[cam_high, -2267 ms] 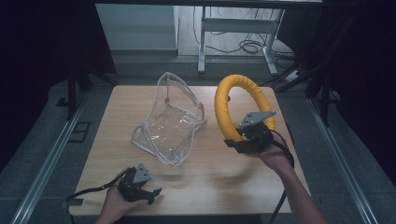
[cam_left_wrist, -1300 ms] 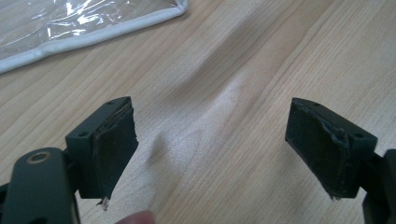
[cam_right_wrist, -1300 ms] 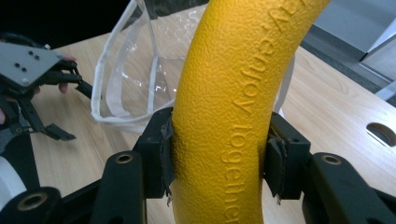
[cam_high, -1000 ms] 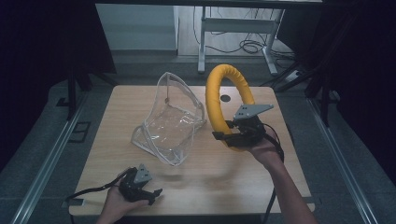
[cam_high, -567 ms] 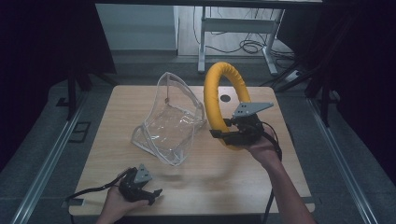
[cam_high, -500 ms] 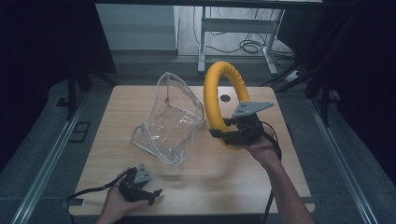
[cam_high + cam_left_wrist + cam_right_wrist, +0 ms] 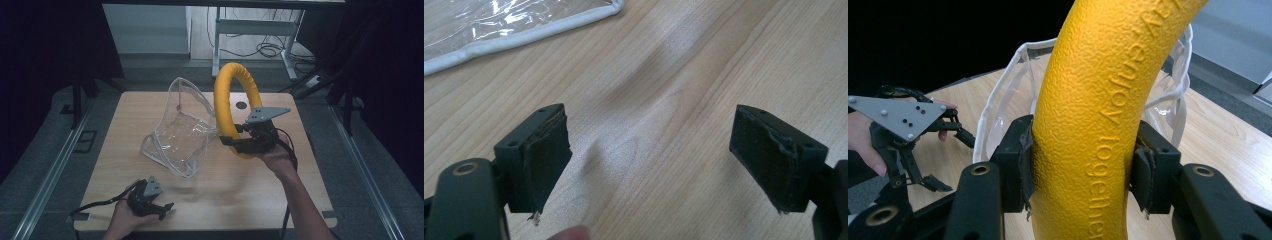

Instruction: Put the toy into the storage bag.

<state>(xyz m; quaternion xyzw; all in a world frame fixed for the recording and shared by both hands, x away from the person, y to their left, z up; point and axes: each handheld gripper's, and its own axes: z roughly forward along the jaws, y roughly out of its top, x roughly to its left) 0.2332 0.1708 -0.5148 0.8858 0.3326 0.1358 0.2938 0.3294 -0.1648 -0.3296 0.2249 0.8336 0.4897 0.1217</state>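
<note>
Two tongs: right tongs (image 7: 239, 142) clamped on upright yellow ring (image 7: 227, 100) beside clear bag (image 7: 182, 132); left tongs (image 7: 651, 160) released, low over table (image 7: 125, 150).

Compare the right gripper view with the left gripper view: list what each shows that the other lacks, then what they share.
Right gripper view alone: a yellow ring clamped between its black jaws, with raised lettering, and the left hand-held gripper farther off. Left gripper view alone: two open jaws over bare wood, nothing between them. Both: the wooden table and the clear plastic bag with white edging.
</note>
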